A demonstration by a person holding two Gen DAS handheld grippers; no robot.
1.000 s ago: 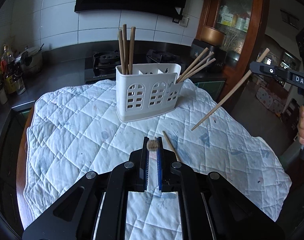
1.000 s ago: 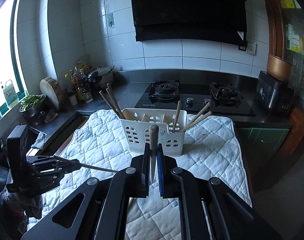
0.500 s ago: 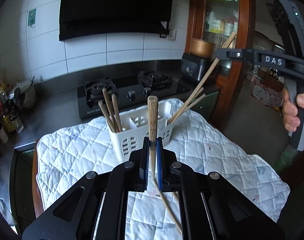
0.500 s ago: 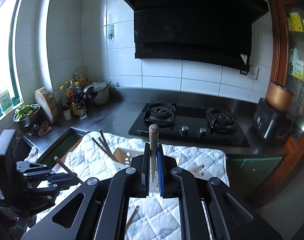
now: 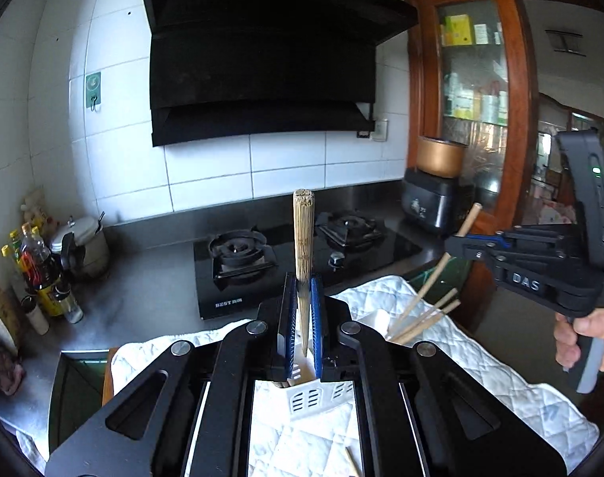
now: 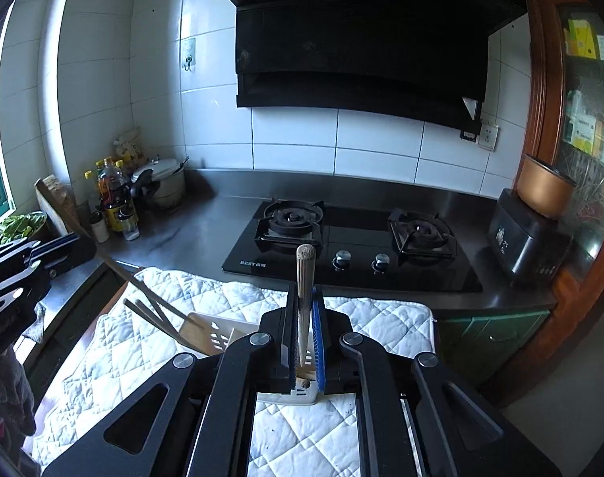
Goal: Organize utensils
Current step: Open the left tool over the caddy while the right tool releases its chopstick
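Observation:
My left gripper (image 5: 303,290) is shut on a bamboo chopstick (image 5: 304,238) whose thick end stands up between the blue pads. Below it lies the white slotted utensil holder (image 5: 310,395). My right gripper (image 6: 304,298) is shut on another chopstick (image 6: 305,274) above the same holder (image 6: 218,334). In the left wrist view the right gripper (image 5: 461,242) holds its chopstick (image 5: 437,274) slanting down to the holder's right end, beside several chopsticks (image 5: 429,316). In the right wrist view the left gripper (image 6: 63,246) holds its chopstick (image 6: 135,282) slanting down to the holder's left end.
The holder stands on a white quilted cloth (image 6: 381,318) in front of a black gas hob (image 6: 353,250). One loose chopstick (image 5: 351,465) lies on the cloth. Bottles (image 6: 115,194) and a pot (image 6: 163,183) stand at the back left, a rice cooker (image 6: 528,234) at the right. A hand (image 5: 580,342) grips the right handle.
Both grippers have risen and come in over the holder, each carrying its chopstick. The chopsticks now slant down toward the holder's two ends, and the holder sits low under the fingers in both views.

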